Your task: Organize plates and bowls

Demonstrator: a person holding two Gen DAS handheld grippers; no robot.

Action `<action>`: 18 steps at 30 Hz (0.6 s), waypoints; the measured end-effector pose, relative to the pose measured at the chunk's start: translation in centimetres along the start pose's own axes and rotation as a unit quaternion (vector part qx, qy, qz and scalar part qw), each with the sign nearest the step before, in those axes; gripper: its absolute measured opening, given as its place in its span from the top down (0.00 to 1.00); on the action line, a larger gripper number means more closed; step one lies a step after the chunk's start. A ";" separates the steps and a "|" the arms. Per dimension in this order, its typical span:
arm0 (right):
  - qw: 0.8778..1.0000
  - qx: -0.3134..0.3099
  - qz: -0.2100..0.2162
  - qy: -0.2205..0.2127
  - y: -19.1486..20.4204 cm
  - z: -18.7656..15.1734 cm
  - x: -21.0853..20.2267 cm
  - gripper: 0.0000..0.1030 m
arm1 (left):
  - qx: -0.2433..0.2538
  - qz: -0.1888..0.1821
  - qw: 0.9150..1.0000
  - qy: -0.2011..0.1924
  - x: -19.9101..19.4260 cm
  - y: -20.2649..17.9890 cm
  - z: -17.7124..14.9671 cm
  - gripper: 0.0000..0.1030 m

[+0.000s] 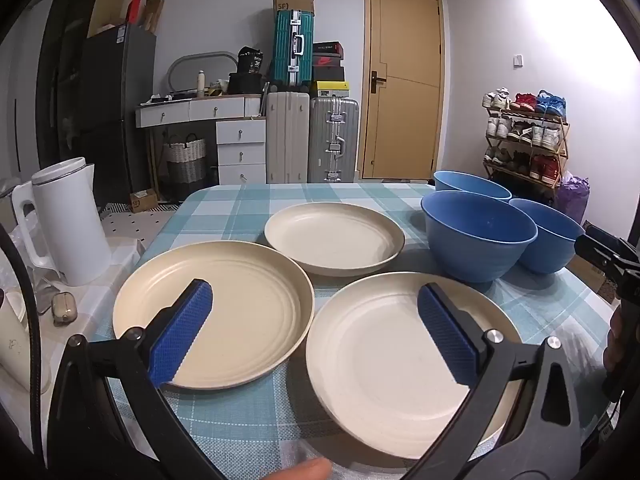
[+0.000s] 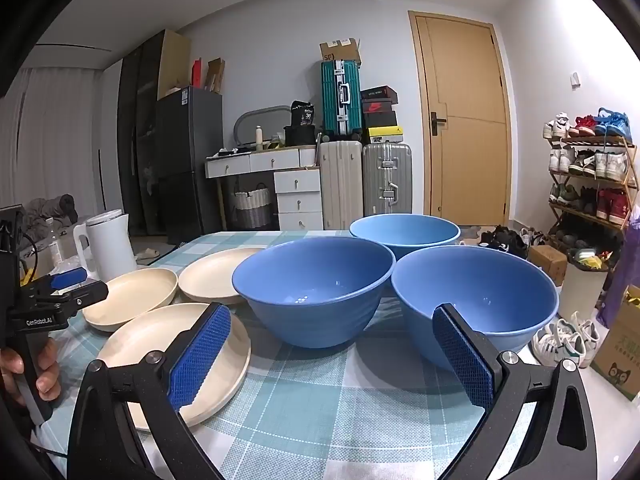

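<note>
So there are three cream plates and three blue bowls laid out on a surface with a teal checked cloth (image 1: 248, 208). The left gripper (image 1: 316, 320) is spread wide with nothing in it, hanging just above the two nearest plates: the left plate (image 1: 248, 304) sits under its left pad and the right plate (image 1: 372, 376) under its right pad. The two look like they're touching or barely overlapping at the rims, hard to say from this angle. The far plate (image 1: 332, 236) sits behind them, close to the front bowl (image 1: 478, 236).

The right gripper (image 2: 332, 356) is wide too and holds nothing, raised in front of the bowls. The front bowl (image 2: 316, 292) and the right bowl (image 2: 476, 300) sit side by side, rims touching or nearly so, with the back bowl (image 2: 404, 234) tucked behind the gap between them. All three stand upright with nothing in them.

A white kettle (image 1: 66, 220) stands off to the left beside the plates, on a lower white-clothed side area.
</note>
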State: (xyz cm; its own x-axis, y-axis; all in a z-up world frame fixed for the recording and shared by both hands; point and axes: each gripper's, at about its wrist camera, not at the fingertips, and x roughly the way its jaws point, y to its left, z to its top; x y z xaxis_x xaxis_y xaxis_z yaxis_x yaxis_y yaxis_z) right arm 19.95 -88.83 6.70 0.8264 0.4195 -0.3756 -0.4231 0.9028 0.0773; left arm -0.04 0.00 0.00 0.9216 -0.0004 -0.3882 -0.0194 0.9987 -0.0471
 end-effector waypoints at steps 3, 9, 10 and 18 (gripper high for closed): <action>1.000 0.000 -0.001 -0.005 0.0 0.0 0.0 0.00 | 0.001 0.000 1.000 0.001 0.0 0.0 0.0 0.00; 1.000 -0.001 -0.001 -0.005 0.0 0.0 -0.1 0.00 | 0.001 0.002 1.000 0.002 0.0 0.0 0.0 0.00; 1.000 -0.001 -0.001 -0.005 0.0 0.0 -0.1 0.00 | 0.000 0.001 1.000 0.003 0.0 0.0 0.0 0.00; 1.000 -0.001 -0.001 -0.006 0.0 0.0 -0.1 0.00 | 0.001 0.001 1.000 0.003 0.0 0.0 0.0 0.00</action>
State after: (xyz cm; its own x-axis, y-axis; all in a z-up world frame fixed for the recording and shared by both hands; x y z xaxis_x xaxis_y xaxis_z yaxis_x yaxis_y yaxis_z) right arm 19.86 -88.86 6.75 0.8317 0.4178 -0.3656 -0.4216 0.9038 0.0738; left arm -0.04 0.01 0.01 0.9192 0.0015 -0.3938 -0.0209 0.9988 -0.0450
